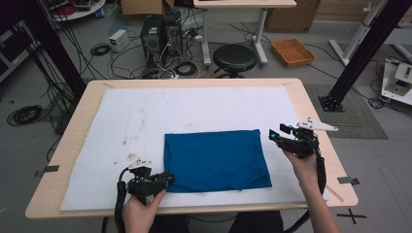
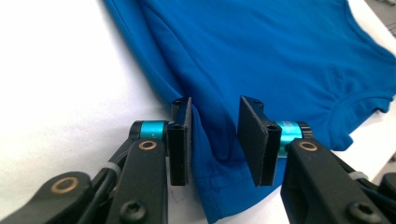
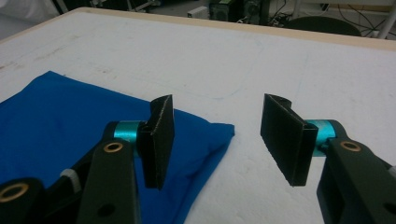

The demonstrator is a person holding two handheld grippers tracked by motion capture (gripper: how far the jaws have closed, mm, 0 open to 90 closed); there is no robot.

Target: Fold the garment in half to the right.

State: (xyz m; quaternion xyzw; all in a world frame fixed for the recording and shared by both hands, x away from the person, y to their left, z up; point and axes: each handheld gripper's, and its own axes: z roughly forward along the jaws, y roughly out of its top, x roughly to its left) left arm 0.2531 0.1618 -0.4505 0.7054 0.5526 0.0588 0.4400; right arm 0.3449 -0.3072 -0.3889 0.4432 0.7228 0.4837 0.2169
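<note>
A folded blue shirt (image 1: 216, 160), soft, light and best taken at its corners, lies at lower centre of the white mat (image 1: 116, 121) as the left gripper (image 1: 165, 180) straddles one corner, jaws parted, and the right gripper (image 1: 273, 137) hovers spread.

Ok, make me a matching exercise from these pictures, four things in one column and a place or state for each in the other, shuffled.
Things:
1. left tongs
2. right tongs
3. blue shirt
4. black stool

Places or states:
A. folded flat on the white mat
B. on the floor beyond the table
C. astride the shirt's near corner
D. open over the shirt's far corner

Pairs: 1-C, 2-D, 3-A, 4-B
</note>
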